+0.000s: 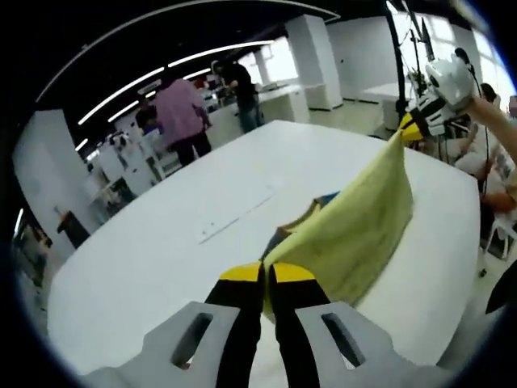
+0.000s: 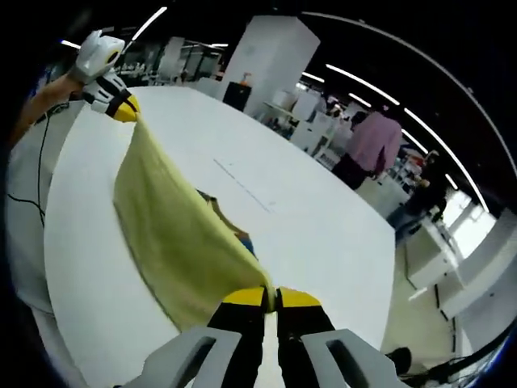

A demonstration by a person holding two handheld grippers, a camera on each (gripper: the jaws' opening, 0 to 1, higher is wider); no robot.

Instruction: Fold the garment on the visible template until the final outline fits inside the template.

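White tabletop (image 1: pixel 161 242) in a bright open workroom. Yellow-green garment (image 1: pixel 363 234) stretched taut above it between both claws, lower edge sagging onto the surface (something blue and dark partly hidden beneath; identity unclear). Left claw (image 1: pixel 263 273) pressed together, pinching one corner of the garment; right claw (image 2: pixel 271 299) likewise clamped on the opposite corner. Thin pale strip (image 1: pixel 242 212) lying flat on the tabletop beside the cloth. Person in pink shirt (image 1: pixel 182 113) standing beyond the far edge.
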